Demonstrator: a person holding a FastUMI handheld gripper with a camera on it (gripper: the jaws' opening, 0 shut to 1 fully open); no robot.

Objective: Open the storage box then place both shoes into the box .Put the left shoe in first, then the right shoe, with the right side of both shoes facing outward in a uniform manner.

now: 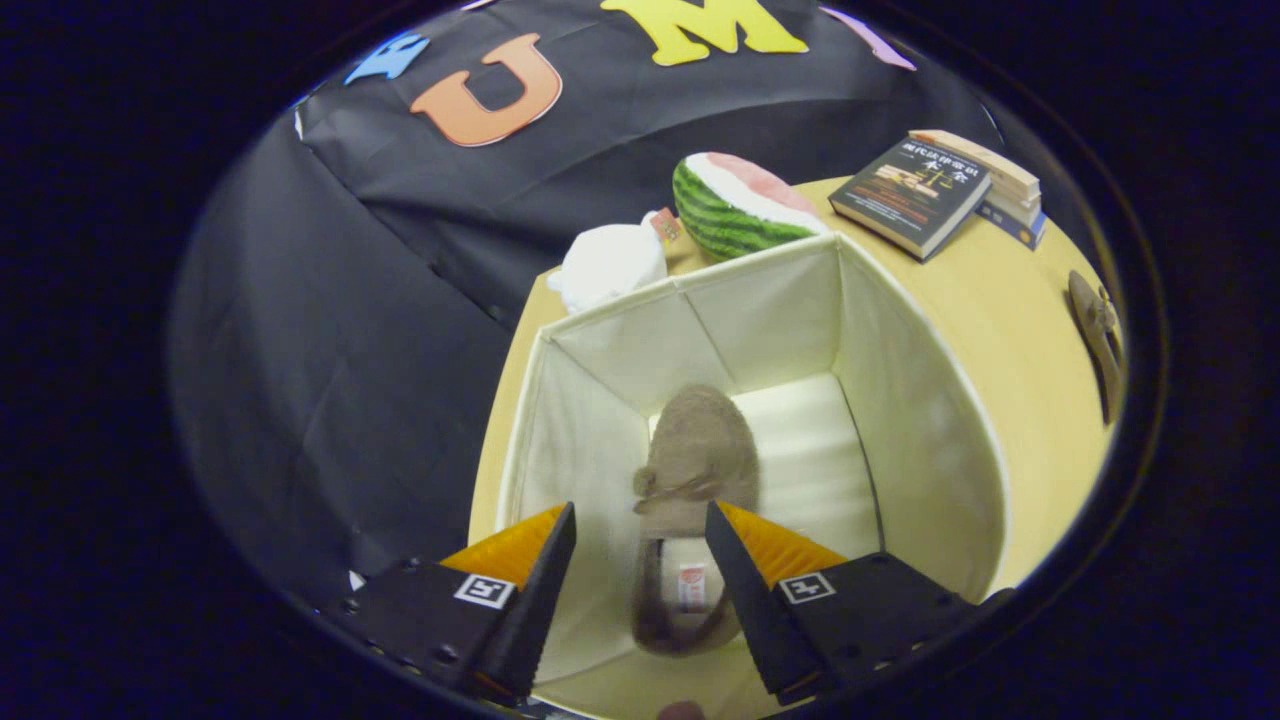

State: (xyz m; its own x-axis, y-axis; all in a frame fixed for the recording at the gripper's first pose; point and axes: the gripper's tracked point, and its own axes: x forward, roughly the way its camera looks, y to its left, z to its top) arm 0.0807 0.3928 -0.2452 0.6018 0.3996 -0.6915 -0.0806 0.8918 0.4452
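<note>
Brown shoe (pixel 690 480) in cream storage box (pixel 900 400), hand-held gripper (pixel 640 525) spread above, insole label unreadable.

The cream storage box (pixel 900 400) is standing open on the worktop, its fabric walls upright. One brown shoe (pixel 690 480) is lying on the box's floor, toe pointing toward 12 o'clock, heel toward 6. The other brown shoe (pixel 1095 335) is lying on the worktop at 3 o'clock, well apart from the box.
</note>
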